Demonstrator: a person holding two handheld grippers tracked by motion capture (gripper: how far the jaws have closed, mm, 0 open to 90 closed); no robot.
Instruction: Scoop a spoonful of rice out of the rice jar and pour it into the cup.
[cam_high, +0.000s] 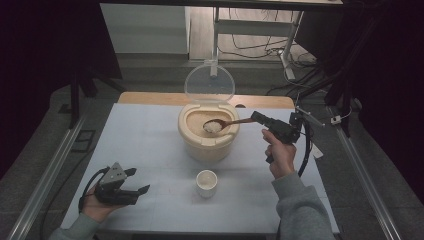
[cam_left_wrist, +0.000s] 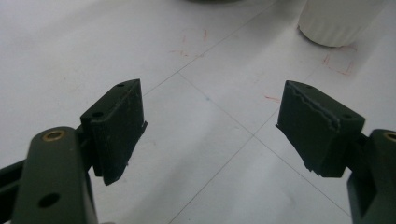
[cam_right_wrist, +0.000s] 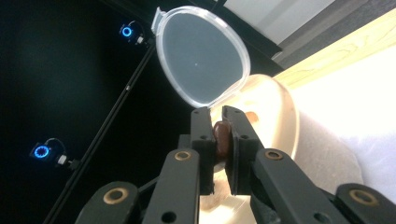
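The right tongs (cam_high: 259, 117) are closed on the brown handle of a wooden spoon (cam_high: 231, 122). In the right gripper view the two black jaws press on the end of the handle (cam_right_wrist: 222, 138) from both sides. The spoon reaches from the right toward the left, and its bowl carries a heap of white rice (cam_high: 212, 126). The bowl is over the open mouth of the beige rice container (cam_high: 207, 145); I cannot tell if it touches the rice inside or hangs just above it. The container stands near the middle of the desk (cam_high: 150, 150), a little to the far side. Its clear round lid (cam_high: 209, 82) is swung up and stands upright at the far rim; in the right gripper view this lid (cam_right_wrist: 201, 56) is seen above the jaws.

A small white cup (cam_high: 206, 183) stands on the desk just in front of the container, on the near side, apart from it. In the left gripper view the bottom of the cup (cam_left_wrist: 338, 21) shows at the upper right.

The left tongs (cam_high: 137, 182) are open and hold nothing. The left hand keeps them low at the near left part of the desk, well apart from the cup, with the jaws pointing to the right. In the left gripper view the pads (cam_left_wrist: 119, 126) stand wide, with only the white desk surface (cam_left_wrist: 210, 140) between them.
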